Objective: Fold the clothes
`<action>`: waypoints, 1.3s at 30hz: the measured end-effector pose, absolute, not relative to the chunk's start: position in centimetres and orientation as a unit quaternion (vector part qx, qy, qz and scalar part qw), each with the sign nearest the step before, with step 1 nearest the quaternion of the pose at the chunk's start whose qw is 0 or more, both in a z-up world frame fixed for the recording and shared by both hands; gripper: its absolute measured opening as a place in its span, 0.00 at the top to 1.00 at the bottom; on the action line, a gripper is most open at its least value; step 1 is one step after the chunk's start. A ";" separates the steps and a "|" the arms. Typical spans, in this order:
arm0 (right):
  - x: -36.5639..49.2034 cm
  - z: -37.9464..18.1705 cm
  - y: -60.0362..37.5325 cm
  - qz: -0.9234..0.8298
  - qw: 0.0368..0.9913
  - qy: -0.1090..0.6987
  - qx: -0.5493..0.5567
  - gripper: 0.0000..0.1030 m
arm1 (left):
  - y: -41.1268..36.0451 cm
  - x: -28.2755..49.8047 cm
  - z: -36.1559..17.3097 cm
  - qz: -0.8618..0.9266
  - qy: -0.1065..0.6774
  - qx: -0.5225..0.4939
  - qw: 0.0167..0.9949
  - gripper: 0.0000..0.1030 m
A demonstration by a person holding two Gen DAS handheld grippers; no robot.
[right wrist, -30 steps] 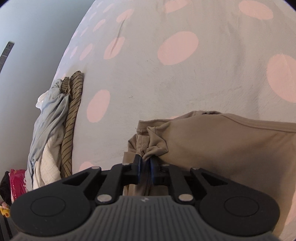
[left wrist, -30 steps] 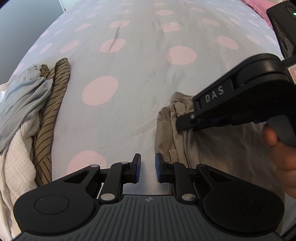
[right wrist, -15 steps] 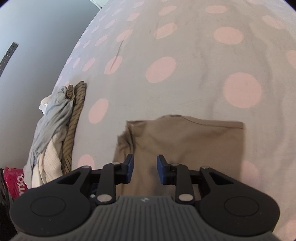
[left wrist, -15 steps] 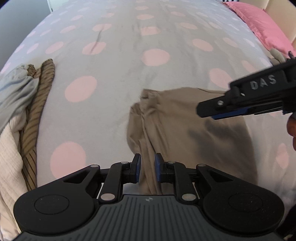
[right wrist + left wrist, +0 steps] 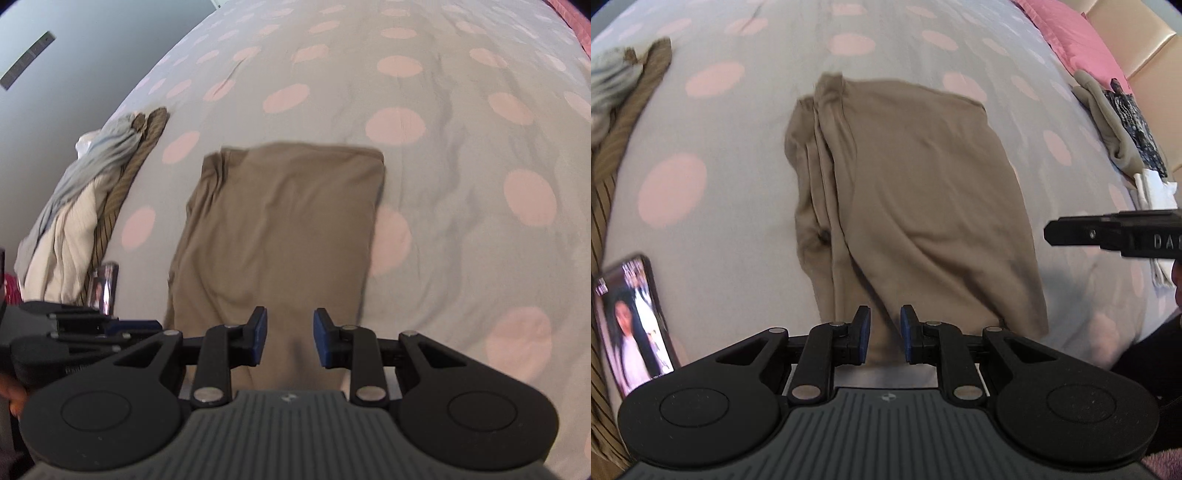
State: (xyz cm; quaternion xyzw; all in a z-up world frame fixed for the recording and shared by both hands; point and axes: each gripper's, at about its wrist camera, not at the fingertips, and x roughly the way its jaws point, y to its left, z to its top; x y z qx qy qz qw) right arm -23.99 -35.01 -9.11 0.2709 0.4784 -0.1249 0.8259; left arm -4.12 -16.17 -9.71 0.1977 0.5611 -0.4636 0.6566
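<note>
A tan garment (image 5: pixel 908 192) (image 5: pixel 280 221) lies folded into a rough rectangle on the grey bedspread with pink dots (image 5: pixel 713 206) (image 5: pixel 461 122). Its left side is bunched into several pleats. My left gripper (image 5: pixel 884 334) hovers open over the garment's near edge, nothing between its blue pads. My right gripper (image 5: pixel 287 338) is also open above the near edge and holds nothing. In the left wrist view the right gripper's black finger (image 5: pixel 1108 232) reaches in from the right, clear of the cloth.
A pile of unfolded clothes (image 5: pixel 77 206) (image 5: pixel 613 110), light blue, cream and brown-striped, lies along the bed's left edge. A phone (image 5: pixel 631 325) (image 5: pixel 103 288) with a lit screen rests near it. A pink pillow (image 5: pixel 1075 37) and more clothes (image 5: pixel 1119 122) sit at the right.
The right gripper let go of the tan garment's bunched corner and opened. Both grippers pulled back toward the near edge, so the whole folded garment now shows.
</note>
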 end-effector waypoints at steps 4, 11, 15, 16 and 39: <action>-26.6 -10.3 -33.5 -0.119 0.826 0.494 0.245 0.70 | -15.6 -5.9 -10.2 -0.484 0.549 0.214 0.647 0.86; -29.3 -11.5 -32.9 -0.120 0.817 0.504 0.254 0.70 | -16.3 -10.8 -10.6 -0.504 0.457 0.312 0.663 0.86; -30.5 -12.5 -32.8 -0.122 0.809 0.516 0.252 0.70 | -16.4 -14.2 -10.9 -0.503 0.356 0.396 0.681 0.86; -30.6 -12.8 -32.6 -0.122 0.808 0.521 0.247 0.70 | -16.4 -15.0 -11.0 -0.502 0.331 0.419 0.681 0.86; -28.8 -13.7 -28.2 -0.092 0.846 0.521 0.067 0.69 | -15.7 -20.0 -12.9 -0.466 0.109 0.595 0.646 0.98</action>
